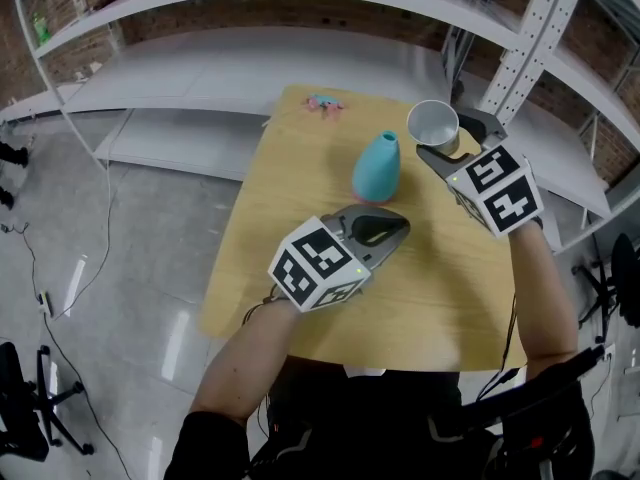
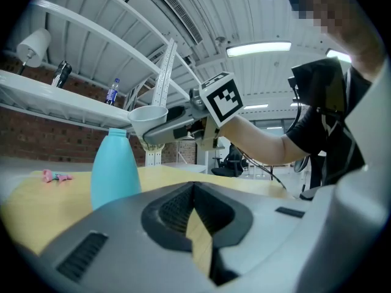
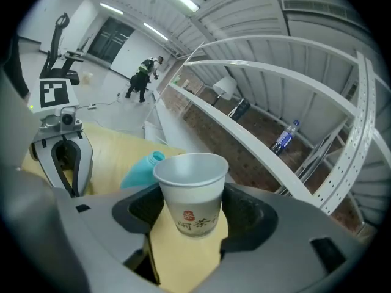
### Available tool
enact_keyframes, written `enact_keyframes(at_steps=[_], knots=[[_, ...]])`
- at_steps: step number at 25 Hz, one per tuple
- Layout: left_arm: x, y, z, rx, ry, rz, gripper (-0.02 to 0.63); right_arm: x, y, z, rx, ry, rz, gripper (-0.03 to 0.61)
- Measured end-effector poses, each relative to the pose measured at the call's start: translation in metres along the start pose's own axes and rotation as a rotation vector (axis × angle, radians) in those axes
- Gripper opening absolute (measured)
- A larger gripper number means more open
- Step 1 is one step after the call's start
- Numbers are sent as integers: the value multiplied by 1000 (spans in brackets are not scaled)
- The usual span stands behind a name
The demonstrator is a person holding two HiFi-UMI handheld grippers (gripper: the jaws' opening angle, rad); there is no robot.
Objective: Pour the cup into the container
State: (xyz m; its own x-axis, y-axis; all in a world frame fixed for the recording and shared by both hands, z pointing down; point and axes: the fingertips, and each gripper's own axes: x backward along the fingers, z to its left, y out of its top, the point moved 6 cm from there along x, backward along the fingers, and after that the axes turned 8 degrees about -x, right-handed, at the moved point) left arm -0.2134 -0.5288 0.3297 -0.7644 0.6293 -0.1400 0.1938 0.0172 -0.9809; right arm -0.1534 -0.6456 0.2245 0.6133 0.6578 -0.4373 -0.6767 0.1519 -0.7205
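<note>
cup (image 3: 190, 191) stands upright, gripped between the right gripper's (image 3: 189, 215) wide-set fingers (image 3: 247, 215), up beside the teal container (image 1: 377, 166).

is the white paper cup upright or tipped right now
Roughly upright: the white paper cup sits between the right gripper's fingers, rim on top, mouth not turned toward the teal plastic bottle.

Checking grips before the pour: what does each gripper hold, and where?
The right gripper holds the paper cup by its lower half, a jaw on each side. The left gripper is shut, empty.
</note>
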Motion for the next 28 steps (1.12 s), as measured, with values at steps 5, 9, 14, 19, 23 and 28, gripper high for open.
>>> enact_keyframes(at_steps=[5,9,14,19,23,28], knots=[[0,-1,-2,0,-6,-1,2,-8,6,4,79,-11,32,302],[1,-1,-3,1,-7,-2,2,-11,9,7,143,-33,54,303],[0,0,-2,1,-7,-1,2,-14,12,8,202,-54,71,302],[0,0,-2,0,-8,-2,2,-15,15,10,238,-60,81,302],[1,0,-2,0,-8,-1,2,-16,16,11,292,-79,92,302],[0,-1,-3,0,-8,-2,2,-17,18,12,313,-88,94,302]])
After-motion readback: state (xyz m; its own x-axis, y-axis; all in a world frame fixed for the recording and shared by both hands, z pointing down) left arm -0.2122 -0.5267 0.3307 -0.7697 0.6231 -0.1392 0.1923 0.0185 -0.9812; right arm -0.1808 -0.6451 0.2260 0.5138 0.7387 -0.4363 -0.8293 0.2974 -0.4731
